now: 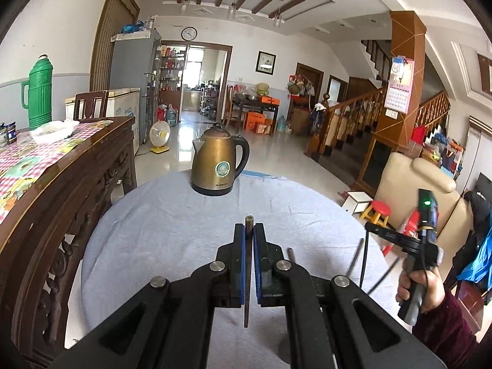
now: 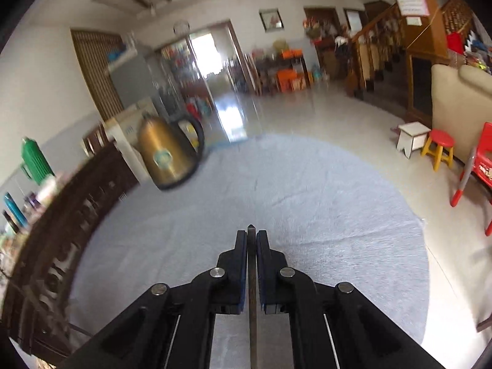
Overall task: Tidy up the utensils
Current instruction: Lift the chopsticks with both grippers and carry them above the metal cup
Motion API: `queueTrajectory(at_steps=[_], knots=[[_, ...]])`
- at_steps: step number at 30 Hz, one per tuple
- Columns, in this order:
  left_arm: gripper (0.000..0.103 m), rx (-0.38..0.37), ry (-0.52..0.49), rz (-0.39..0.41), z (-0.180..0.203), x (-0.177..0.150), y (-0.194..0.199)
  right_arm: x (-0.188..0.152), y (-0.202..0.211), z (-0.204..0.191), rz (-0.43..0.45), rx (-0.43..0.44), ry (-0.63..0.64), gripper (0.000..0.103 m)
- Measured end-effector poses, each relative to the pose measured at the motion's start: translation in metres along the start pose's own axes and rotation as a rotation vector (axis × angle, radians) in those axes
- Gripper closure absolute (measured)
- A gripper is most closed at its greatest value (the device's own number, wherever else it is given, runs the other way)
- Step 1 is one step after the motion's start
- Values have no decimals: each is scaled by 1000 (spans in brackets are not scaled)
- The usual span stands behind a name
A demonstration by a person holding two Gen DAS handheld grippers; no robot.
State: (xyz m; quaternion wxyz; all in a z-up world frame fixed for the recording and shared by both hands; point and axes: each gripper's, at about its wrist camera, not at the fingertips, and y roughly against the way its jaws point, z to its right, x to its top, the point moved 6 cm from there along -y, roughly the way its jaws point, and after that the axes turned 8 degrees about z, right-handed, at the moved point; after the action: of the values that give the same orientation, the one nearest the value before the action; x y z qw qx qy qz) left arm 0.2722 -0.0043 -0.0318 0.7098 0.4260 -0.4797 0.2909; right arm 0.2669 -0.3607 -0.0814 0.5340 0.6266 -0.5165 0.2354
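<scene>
My left gripper (image 1: 249, 230) is shut on a dark chopstick (image 1: 247, 276) that runs back between the blue pads and pokes out past the fingertips, above the grey-clothed round table (image 1: 172, 224). My right gripper (image 2: 251, 236) is shut on another dark chopstick (image 2: 252, 292), held above the table (image 2: 307, 209). In the left wrist view the right gripper appears at the right edge in a hand, with a chopstick (image 1: 356, 256) hanging below it. Another chopstick end (image 1: 291, 253) shows just right of my left fingers.
A brass electric kettle (image 1: 218, 166) stands at the table's far side; it also shows in the right wrist view (image 2: 167, 153). A carved wooden sideboard (image 1: 61, 184) with a green thermos (image 1: 40, 92) stands to the left. A beige sofa (image 1: 412, 184) and stools are to the right.
</scene>
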Motion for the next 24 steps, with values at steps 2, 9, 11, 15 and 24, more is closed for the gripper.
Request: queueTrajectory(at_steps=[2, 9, 11, 15, 24], knots=[[98, -4, 2, 8, 5, 0, 9, 5, 21, -3, 44, 11, -6, 96], [98, -5, 3, 26, 17, 1, 35, 8, 79, -18, 142, 77, -18, 96], [98, -8, 3, 31, 20, 1, 42, 8, 89, -25, 161, 101, -20, 96], [98, -18, -5, 59, 28, 7, 57, 9, 117, -34, 215, 118, -2, 96], [98, -42, -22, 104, 46, 17, 82, 14, 156, -48, 293, 127, 30, 96]])
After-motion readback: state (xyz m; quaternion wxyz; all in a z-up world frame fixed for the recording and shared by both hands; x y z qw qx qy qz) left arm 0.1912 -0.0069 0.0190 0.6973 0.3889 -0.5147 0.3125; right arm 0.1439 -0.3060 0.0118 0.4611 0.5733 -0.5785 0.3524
